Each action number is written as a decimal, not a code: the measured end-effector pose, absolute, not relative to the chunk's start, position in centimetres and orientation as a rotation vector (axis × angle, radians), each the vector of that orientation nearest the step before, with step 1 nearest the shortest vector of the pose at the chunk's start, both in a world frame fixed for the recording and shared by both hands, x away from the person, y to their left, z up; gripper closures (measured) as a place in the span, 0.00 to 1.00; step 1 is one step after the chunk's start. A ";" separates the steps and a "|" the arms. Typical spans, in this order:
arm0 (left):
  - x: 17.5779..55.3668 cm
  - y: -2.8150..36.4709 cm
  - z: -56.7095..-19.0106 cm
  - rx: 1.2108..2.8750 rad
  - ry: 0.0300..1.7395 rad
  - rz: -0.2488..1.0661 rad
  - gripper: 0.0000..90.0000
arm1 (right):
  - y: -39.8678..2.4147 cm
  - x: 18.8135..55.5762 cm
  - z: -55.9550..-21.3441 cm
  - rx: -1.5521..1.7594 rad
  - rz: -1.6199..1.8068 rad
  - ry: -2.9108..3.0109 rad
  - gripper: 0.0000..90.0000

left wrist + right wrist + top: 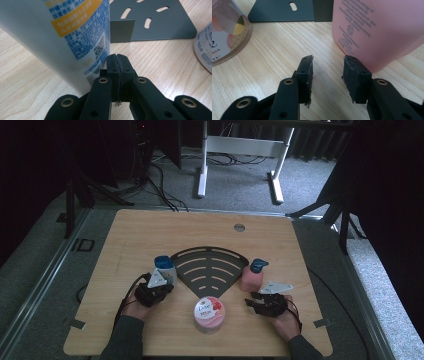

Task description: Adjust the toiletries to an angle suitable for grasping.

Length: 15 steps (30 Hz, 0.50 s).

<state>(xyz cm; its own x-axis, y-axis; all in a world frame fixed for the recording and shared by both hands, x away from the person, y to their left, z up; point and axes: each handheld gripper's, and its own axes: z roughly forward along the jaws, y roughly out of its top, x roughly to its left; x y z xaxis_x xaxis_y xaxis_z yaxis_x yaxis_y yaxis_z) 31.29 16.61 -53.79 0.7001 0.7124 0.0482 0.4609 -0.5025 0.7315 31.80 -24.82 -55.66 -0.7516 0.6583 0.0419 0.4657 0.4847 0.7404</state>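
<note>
Pink bottle (250, 279) with blue cap, white bottle (166, 269) with blue-mosaic label and orange band, dark grey slotted rack (209, 265).

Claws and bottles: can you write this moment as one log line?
left claw: shut, beside white-and-blue plastic bottle | right claw: open, empty, near pink plastic bottle

Rack (209, 265) mid-table; bottles (165, 267) (252, 275) flank it; jar (208, 314) before, probably apart.

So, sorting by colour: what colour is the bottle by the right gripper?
Pink bottle with a blue cap, clearest in the right gripper view.
</note>
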 end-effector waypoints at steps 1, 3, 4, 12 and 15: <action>31.3 16.6 -53.8 2.187 0.894 0.450 0.99 | -24.8 31.8 -55.7 0.961 1.125 2.485 0.66; 31.5 16.6 -53.8 2.185 0.896 0.452 0.99 | -24.8 31.8 -55.7 0.961 1.126 2.484 0.66; 31.5 16.6 -53.8 2.184 0.897 0.453 0.99 | -24.8 31.8 -55.7 0.961 1.126 2.485 0.66; 32.1 16.7 -54.0 2.177 0.911 0.447 0.99 | -24.8 31.8 -55.6 0.962 1.125 2.487 0.66; 32.2 16.7 -54.0 2.177 0.913 0.448 0.99 | -24.8 31.8 -55.6 0.962 1.124 2.488 0.66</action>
